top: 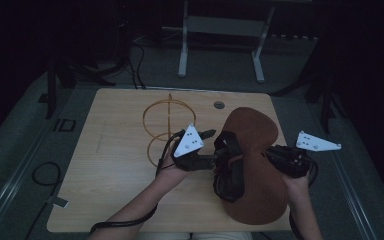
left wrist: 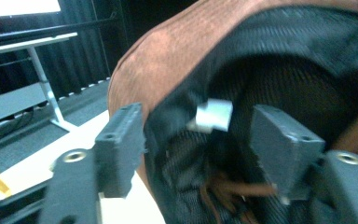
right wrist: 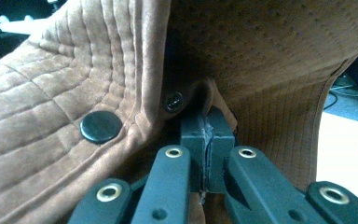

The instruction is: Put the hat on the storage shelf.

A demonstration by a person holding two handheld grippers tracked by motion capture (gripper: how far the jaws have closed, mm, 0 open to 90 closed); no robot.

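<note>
- Hat [top: 252, 150], one brown wide-brimmed piece with a dark mesh lining, lies on the right half of the surface [top: 110, 200], its brim reaching the front edge.
- Right gripper [right wrist: 207, 135] has its jaws pressed together on a fold of the brown fabric, just below a metal snap [right wrist: 173, 101] and near a black button [right wrist: 101, 126].
- Left gripper [left wrist: 196, 144] has its jaws spread at the mouth of the crown, the lining's edge and a small white tag [left wrist: 213, 115] between them, the pads not pressing on either.
- Step in hand, as it appears: one side is secured while the left jaws stand ready to take the lining's rim.
- Next move likely calls for the left jaws to close on that rim without losing the right pinch.
- Count: one hat, two grippers, one golden wire stand [top: 166, 127] of two rings behind the left hand [top: 170, 167].
</note>
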